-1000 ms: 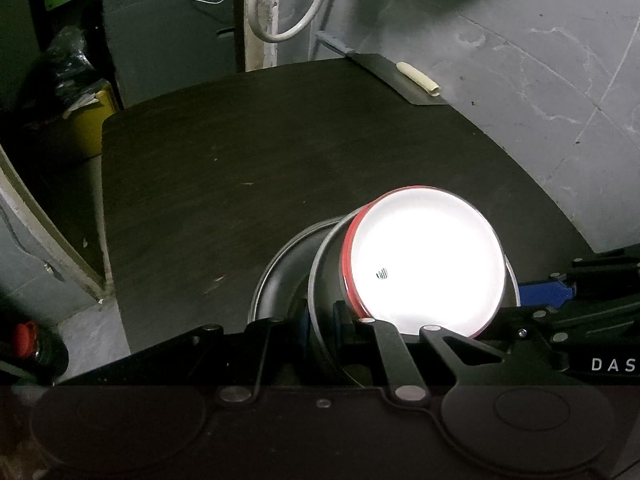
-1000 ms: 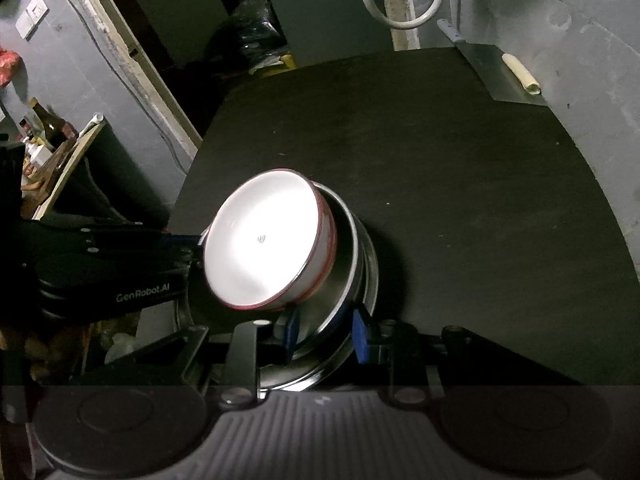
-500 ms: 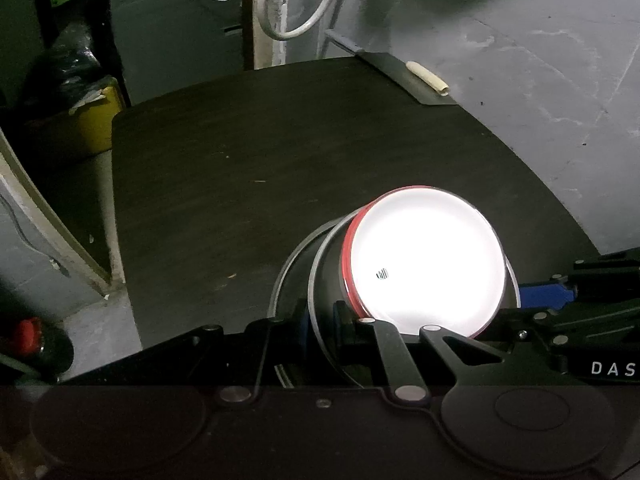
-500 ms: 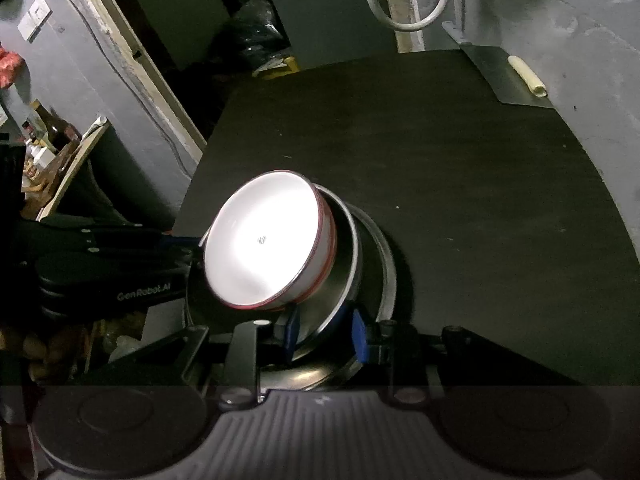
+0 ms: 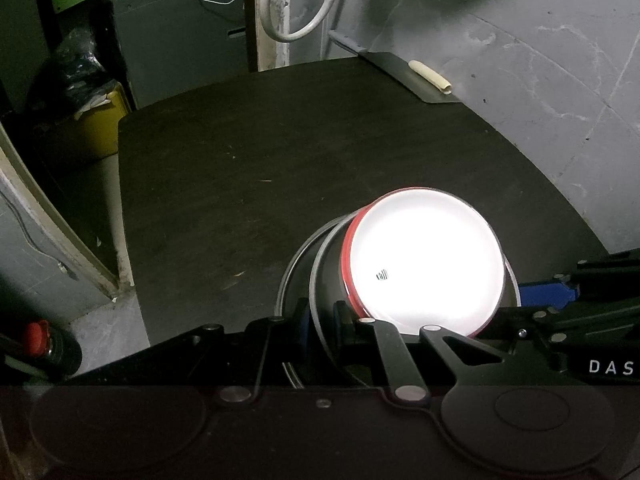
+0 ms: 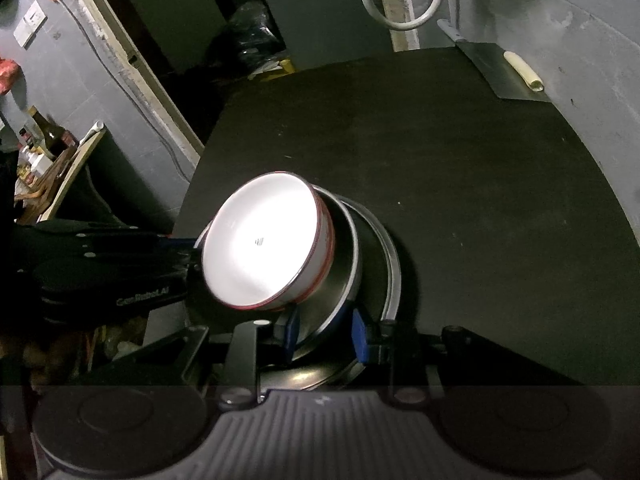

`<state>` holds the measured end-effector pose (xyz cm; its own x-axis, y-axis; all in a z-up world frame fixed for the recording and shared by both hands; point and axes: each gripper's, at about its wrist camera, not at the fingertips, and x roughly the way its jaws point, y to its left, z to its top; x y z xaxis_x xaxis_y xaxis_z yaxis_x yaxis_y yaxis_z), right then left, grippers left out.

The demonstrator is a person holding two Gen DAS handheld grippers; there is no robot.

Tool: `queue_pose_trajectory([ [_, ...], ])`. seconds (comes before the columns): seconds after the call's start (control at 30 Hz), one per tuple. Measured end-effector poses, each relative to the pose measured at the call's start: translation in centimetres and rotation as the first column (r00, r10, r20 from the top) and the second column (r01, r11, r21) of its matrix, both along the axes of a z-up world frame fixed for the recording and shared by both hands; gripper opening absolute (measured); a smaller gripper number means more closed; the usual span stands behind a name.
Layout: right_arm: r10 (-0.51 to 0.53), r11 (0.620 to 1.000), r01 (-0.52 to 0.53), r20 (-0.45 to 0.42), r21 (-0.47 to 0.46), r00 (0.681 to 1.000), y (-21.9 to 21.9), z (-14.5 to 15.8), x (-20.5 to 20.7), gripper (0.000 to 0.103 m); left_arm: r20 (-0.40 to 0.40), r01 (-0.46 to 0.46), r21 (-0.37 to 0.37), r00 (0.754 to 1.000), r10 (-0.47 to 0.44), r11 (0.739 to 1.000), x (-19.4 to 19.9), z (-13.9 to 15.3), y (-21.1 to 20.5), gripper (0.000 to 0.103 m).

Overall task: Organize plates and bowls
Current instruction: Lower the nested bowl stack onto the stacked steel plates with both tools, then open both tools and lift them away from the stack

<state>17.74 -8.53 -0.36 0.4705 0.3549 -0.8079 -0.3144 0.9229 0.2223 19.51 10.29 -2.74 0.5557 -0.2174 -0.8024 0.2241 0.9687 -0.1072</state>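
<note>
Over the table [image 5: 280,168], pinching stack [image 6: 360,256] rims with both grippers, left [image 5: 320,316] and right [image 6: 324,332]; bowl [image 6: 260,244] looking slick, breakable, likely sliding.

The white bowl [image 5: 424,268] is overexposed, its inside blown out; the small mark at its centre is unreadable. The metal plate [image 6: 394,268] beneath is largely hidden; lettering at four o'clock is cropped

I had the bowl [image 6: 264,248] nested in a steel bowl [image 6: 344,264], that one in a larger pan [image 6: 394,268], all at the table's [image 6: 460,184] near left edge. A cleaver [image 6: 504,72] lay at the far right corner, a hose [image 6: 400,0] hanging behind it.
</note>
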Motion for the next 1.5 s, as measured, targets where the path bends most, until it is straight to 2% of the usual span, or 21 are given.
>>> queue_pose_trajectory([
  [0.3, -0.013, 1.0, 0.013, 0.001, -0.021, 1.0, 0.2, -0.3, 0.0, 0.033, 0.008, -0.001, 0.015, 1.0, 0.001, 1.0, -0.3, 0.1, -0.3, 0.011],
  [0.4, -0.019, 0.999, 0.019, 0.007, -0.027, 1.0, 0.4, -0.3, -0.1, 0.033, 0.01, -0.006, 0.023, 1.0, 0.006, 1.0, -0.4, 0.1, -0.4, 0.015],
  [0.47, -0.022, 0.999, 0.022, 0.012, -0.033, 1.0, 0.5, -0.3, -0.3, 0.033, 0.014, -0.013, 0.034, 1.0, 0.013, 0.999, -0.5, 0.1, -0.5, 0.024],
  [0.67, -0.032, 0.997, 0.035, 0.039, -0.064, 0.999, 0.9, -0.1, -0.8, 0.035, 0.022, -0.022, 0.043, 1.0, 0.021, 0.999, -0.8, 0.2, -0.5, 0.028],
  [0.7, -0.033, 0.997, 0.037, 0.045, -0.072, 0.998, 1.0, 0.0, -1.0, 0.038, 0.026, -0.026, 0.053, 0.999, 0.024, 0.998, -0.9, 0.3, -0.6, 0.032],
  [0.77, -0.035, 0.995, 0.04, 0.055, -0.087, 0.998, 1.2, 0.1, -1.3, 0.041, 0.036, -0.051, 0.099, 0.998, 0.047, 0.994, -1.0, 0.2, -0.7, 0.053],
  [1.0, -0.059, 0.994, 0.065, 0.065, -0.086, 0.996, 0.9, 0.3, -1.9, 0.052, 0.049, -0.066, 0.098, 0.997, 0.061, 0.993, -1.3, 0.3, -0.1, 0.065],
  [1.13, -0.08, 0.992, 0.087, 0.075, -0.086, 0.994, 0.7, 0.4, -2.2, 0.058, 0.053, -0.069, 0.099, 0.997, 0.064, 0.993, -1.7, 0.5, 0.2, 0.077],
  [1.23, -0.104, 0.988, 0.113, 0.088, -0.103, 0.991, 0.6, 0.4, -2.1, 0.066, 0.061, -0.073, 0.094, 0.996, 0.067, 0.993, -2.0, 0.5, 0.4, 0.085],
  [1.5, -0.163, 0.975, 0.18, 0.134, -0.13, 0.977, 0.9, 0.9, -3.1, 0.081, 0.078, -0.072, 0.062, 0.995, 0.067, 0.995, -3.0, 0.9, 1.1, 0.096],
])
